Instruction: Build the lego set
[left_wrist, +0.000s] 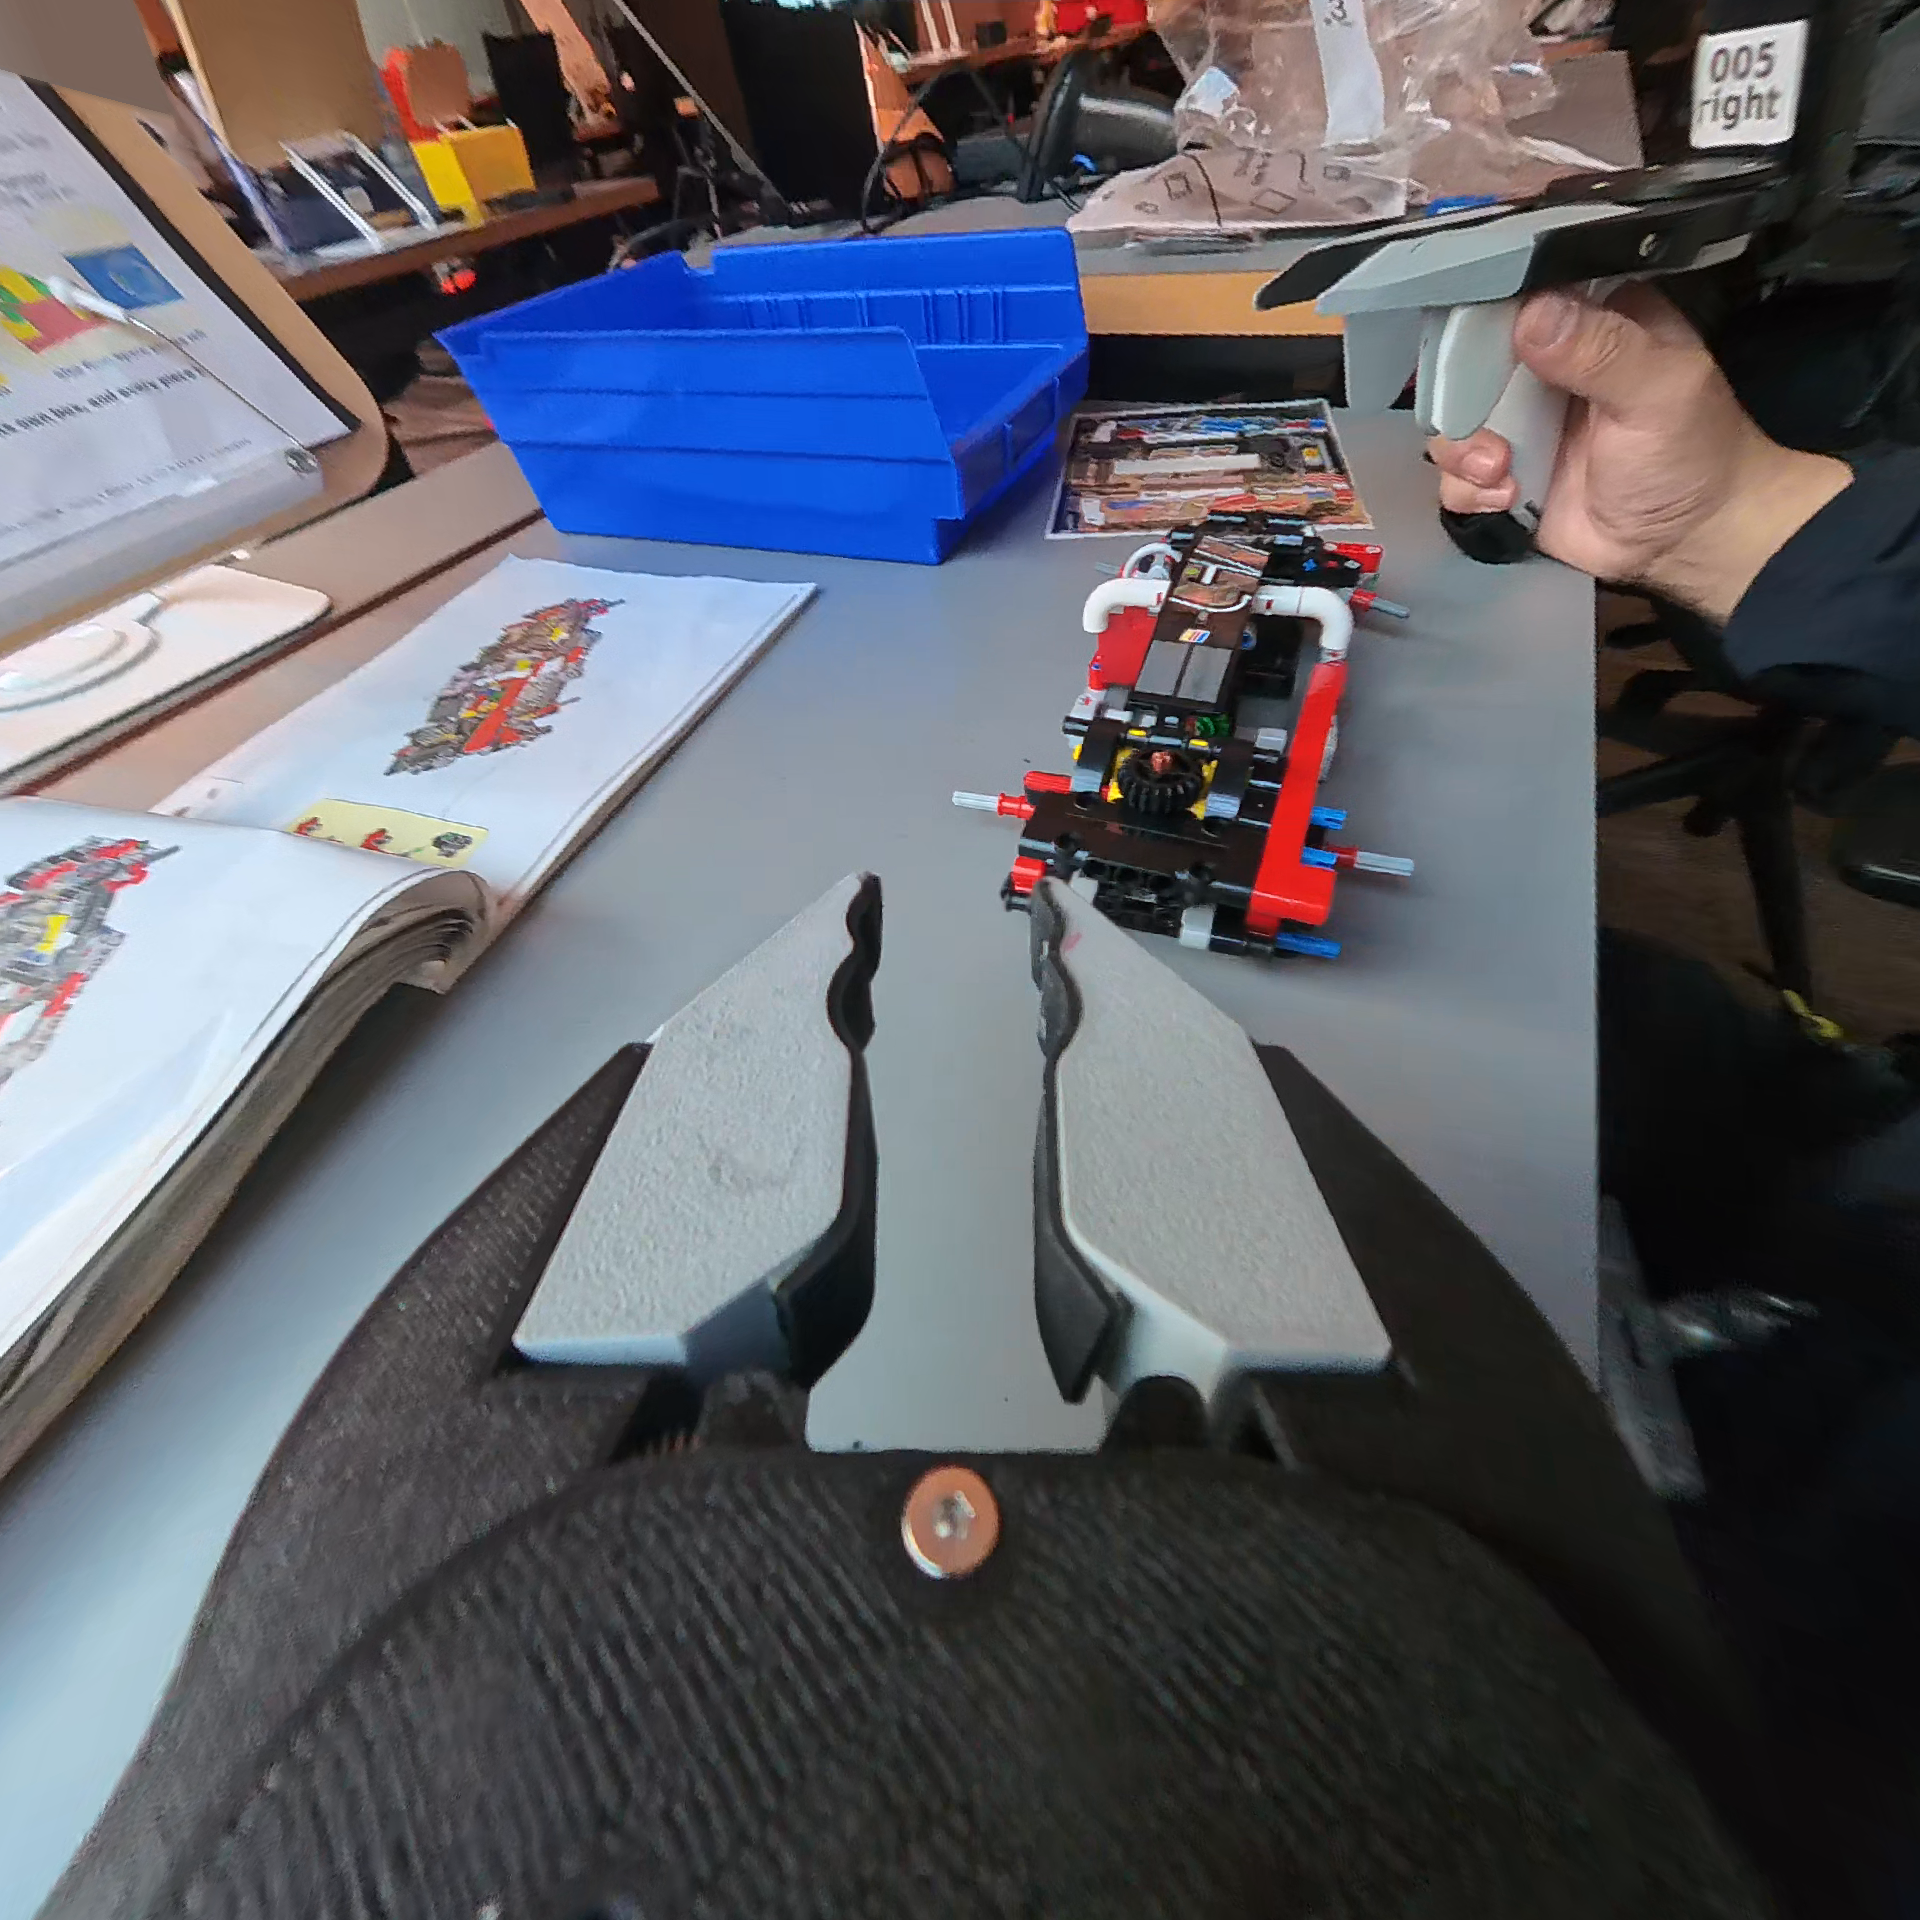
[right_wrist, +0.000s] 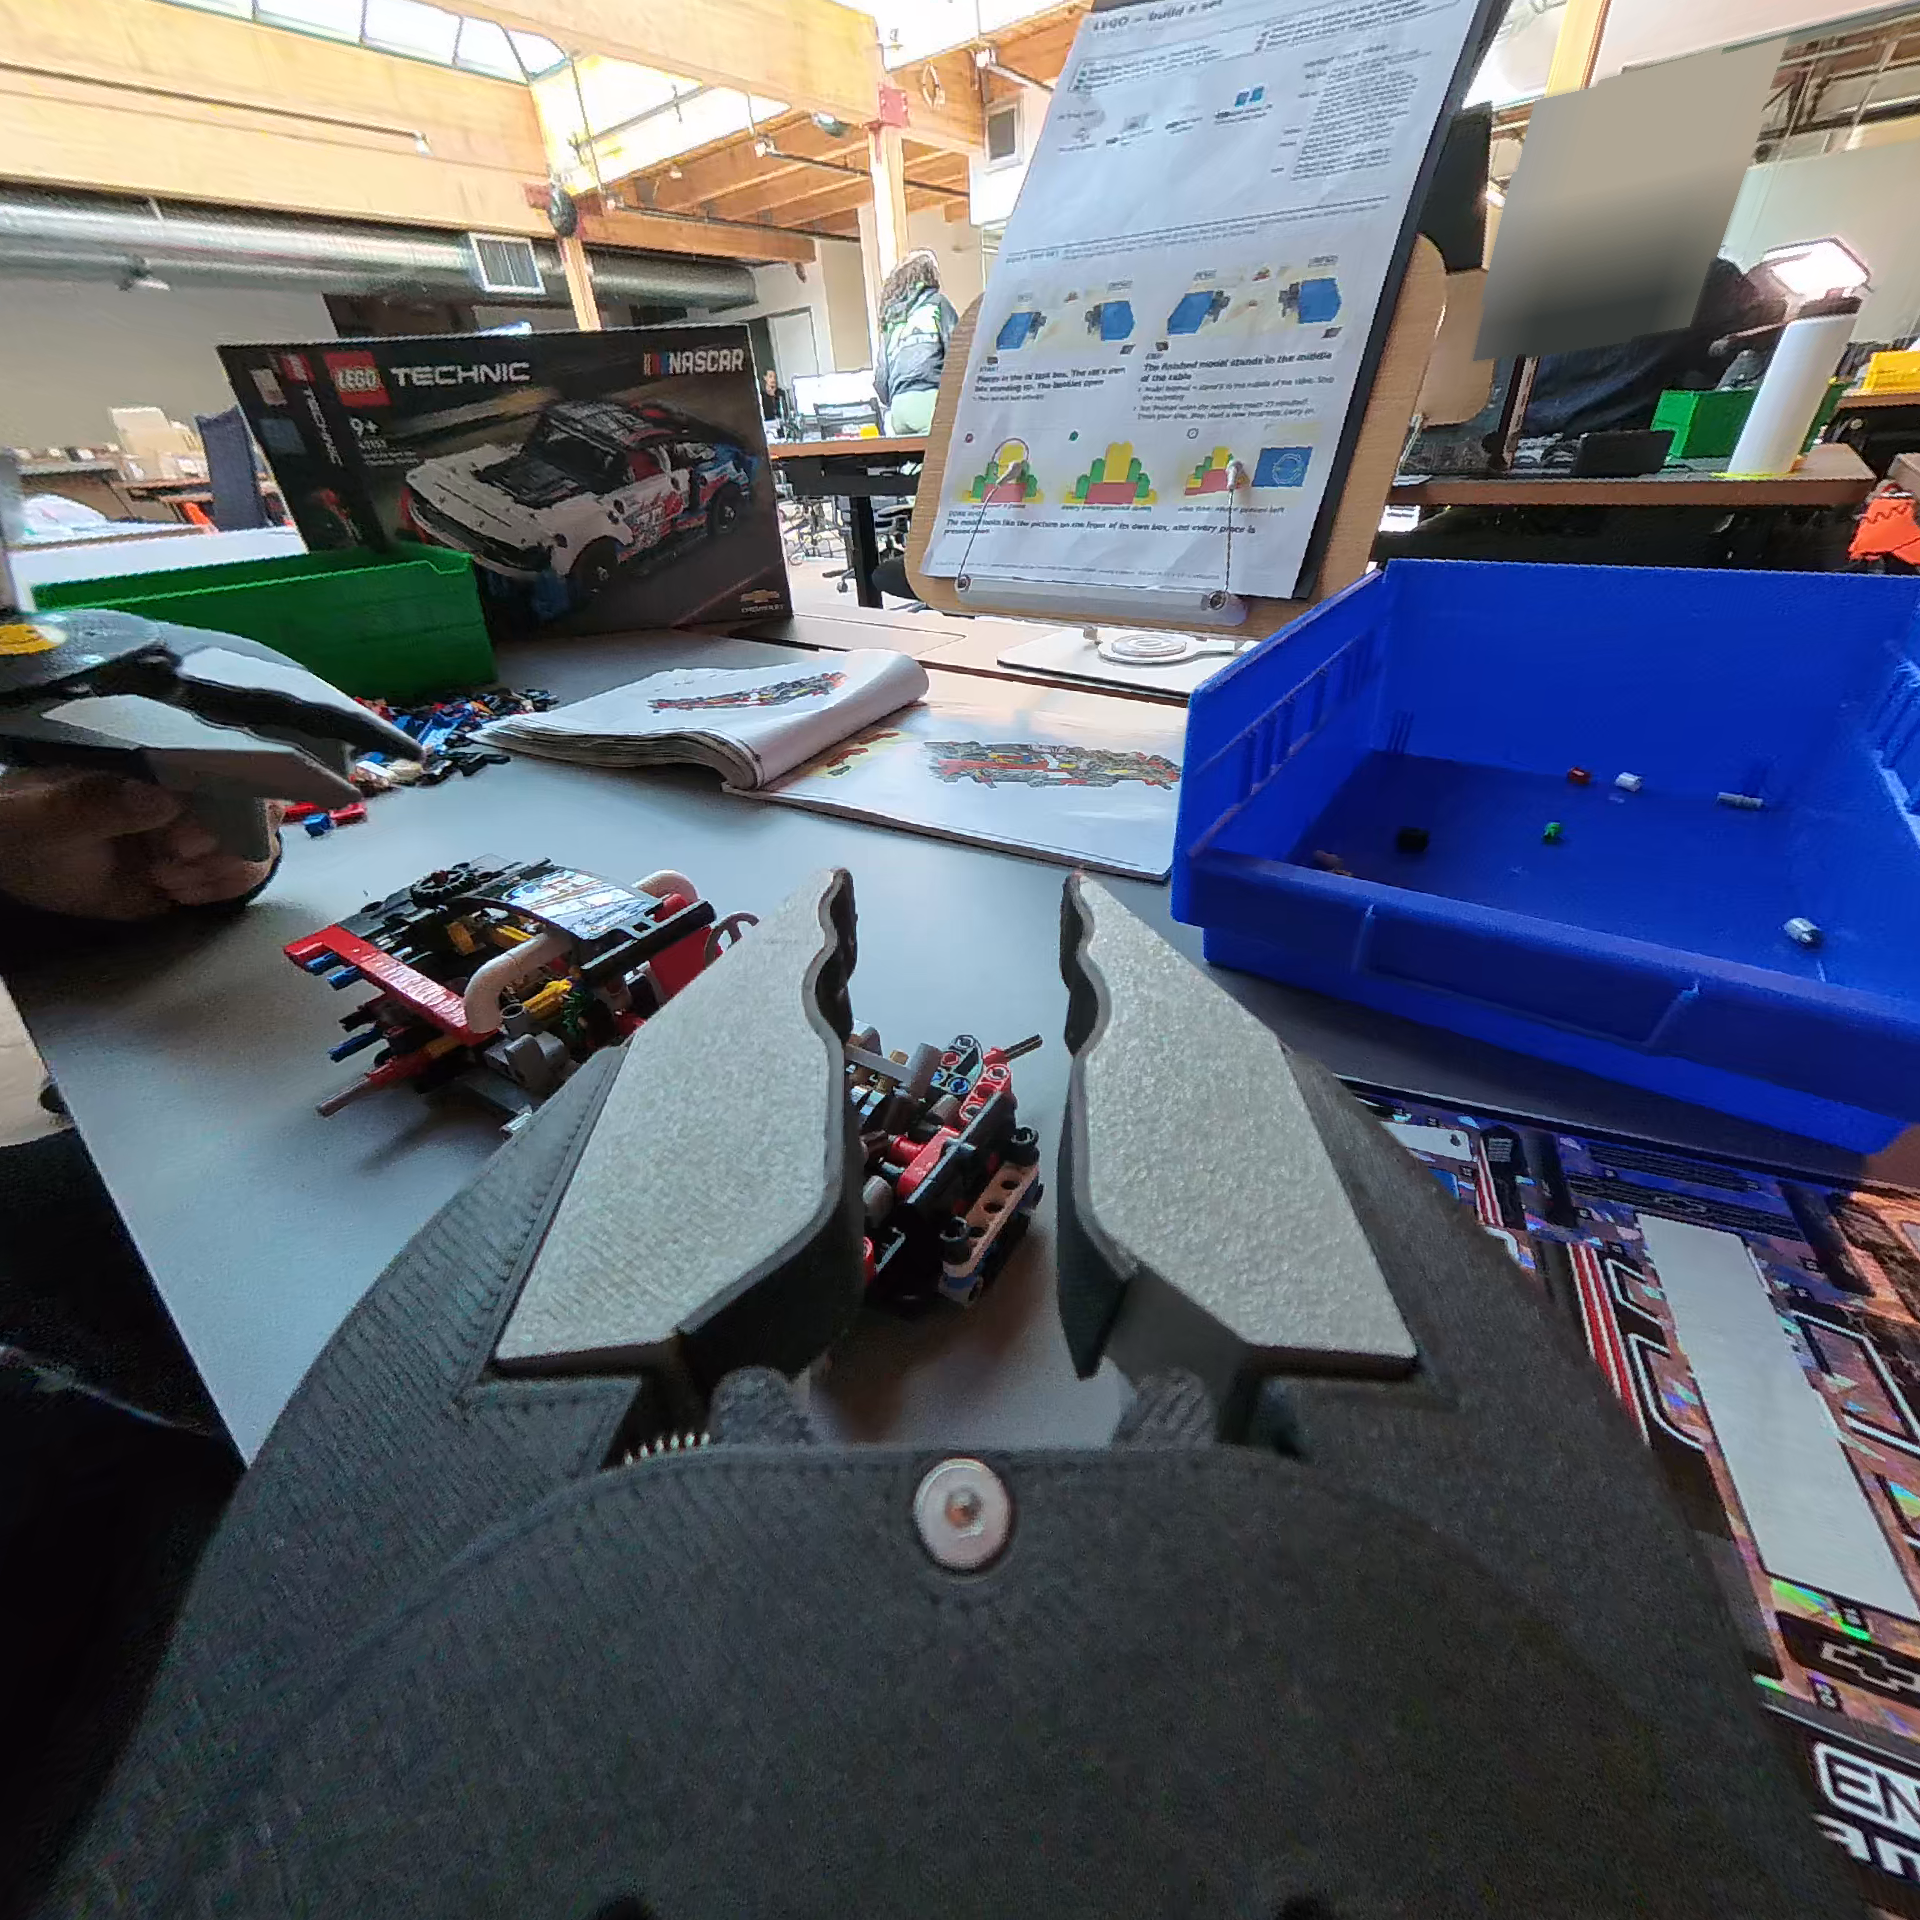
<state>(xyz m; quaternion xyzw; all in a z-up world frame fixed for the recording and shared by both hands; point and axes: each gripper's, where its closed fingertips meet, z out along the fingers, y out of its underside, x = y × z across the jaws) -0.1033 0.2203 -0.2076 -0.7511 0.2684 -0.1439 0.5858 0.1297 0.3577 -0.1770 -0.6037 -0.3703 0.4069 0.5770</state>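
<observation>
Two hand-held grippers hovering over a brick-built car chassis on a grey surface (left_wrist: 727, 790).

The left gripper (left_wrist: 951, 914) is hanging with fingers apart, gripping nothing, just short of the red-and-black chassis (left_wrist: 1205, 748). The right gripper (right_wrist: 956, 935) is hovering above the chassis's end (right_wrist: 951, 1164), fingers apart, not pressing on it. A blue bin (right_wrist: 1558, 831) is sitting beside it, an open instruction booklet (right_wrist: 790, 717) lying nearby.

A blue bin (right_wrist: 1455, 997) holding a few loose pieces sits on the grey tabletop (left_wrist: 831, 790) beside an open instruction booklet (left_wrist: 540, 707), a printed sheet (right_wrist: 1195, 312) propped behind.
</observation>
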